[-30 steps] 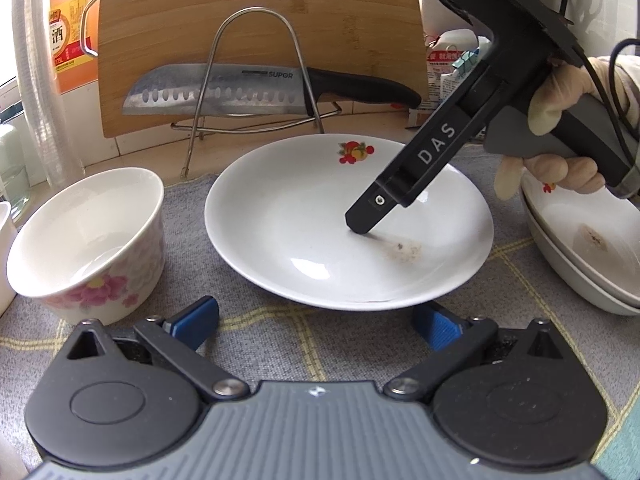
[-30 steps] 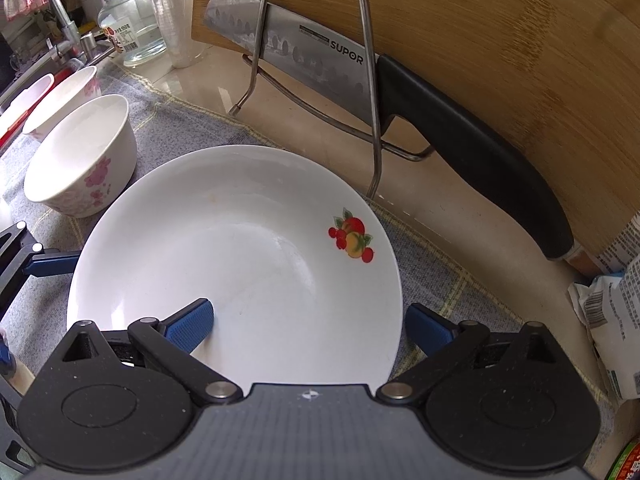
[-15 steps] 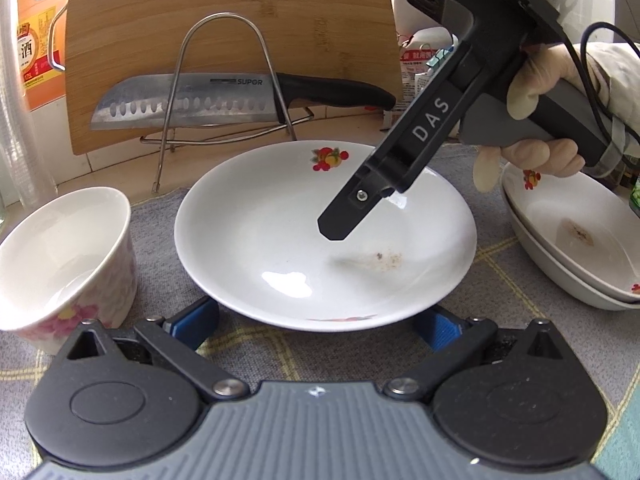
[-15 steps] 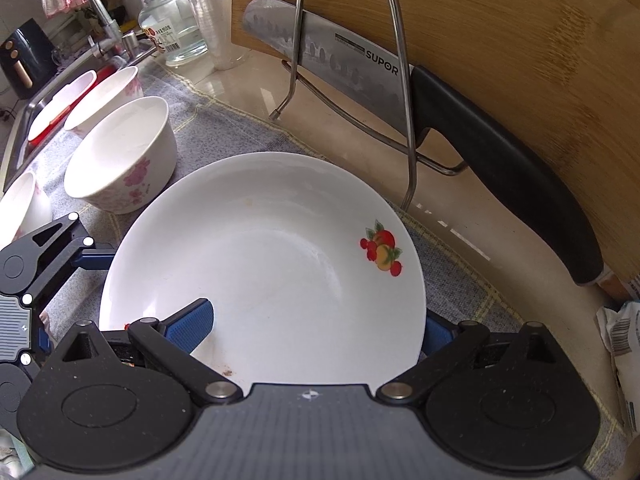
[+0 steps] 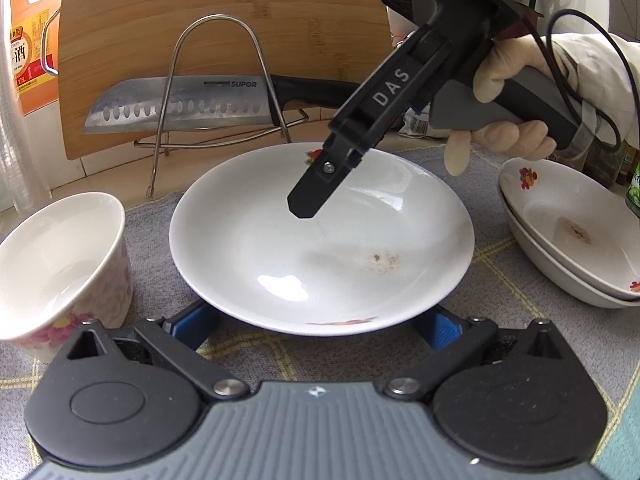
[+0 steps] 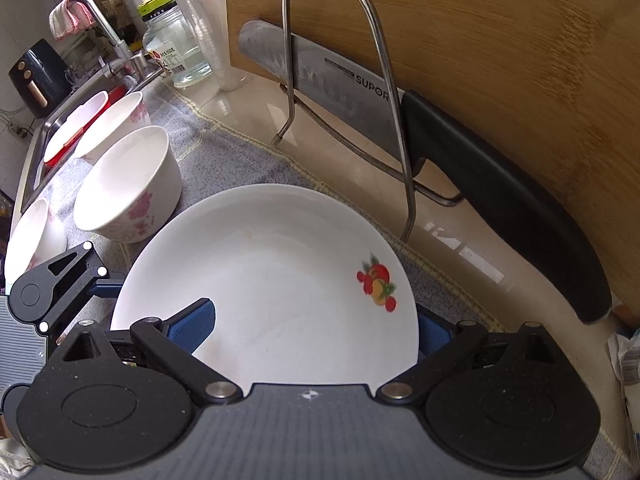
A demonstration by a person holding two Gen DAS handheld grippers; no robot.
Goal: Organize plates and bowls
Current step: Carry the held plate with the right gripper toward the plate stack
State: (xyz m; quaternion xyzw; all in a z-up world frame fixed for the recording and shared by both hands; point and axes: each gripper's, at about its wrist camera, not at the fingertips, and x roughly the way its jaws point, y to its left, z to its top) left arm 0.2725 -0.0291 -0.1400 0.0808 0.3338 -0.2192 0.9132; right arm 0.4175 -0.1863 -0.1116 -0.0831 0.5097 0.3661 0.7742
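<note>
Right gripper (image 6: pixel 310 328) jaws spread wide, one blue finger above plate (image 6: pixel 272 280) at frame centre, other below rim. Left gripper (image 5: pixel 320 326) likewise open under plate's near edge. Three floral bowls (image 6: pixel 128 188) left; two stacked plates (image 5: pixel 560 236) right.

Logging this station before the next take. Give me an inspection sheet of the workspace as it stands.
Surface: grey cloth mat over a glossy counter.
Job's things: soiled white plate in the middle; stacked plates to its right; floral bowl to its left, more bowls beyond.
Clutter: knife on wire rack, cutting board, bottle.
Grippers: left gripper open, jaws astride the plate's near rim; right gripper open, one jaw over the plate.
Cables: black cable at right handle.
Surroundings: faucet, sink edge.
</note>
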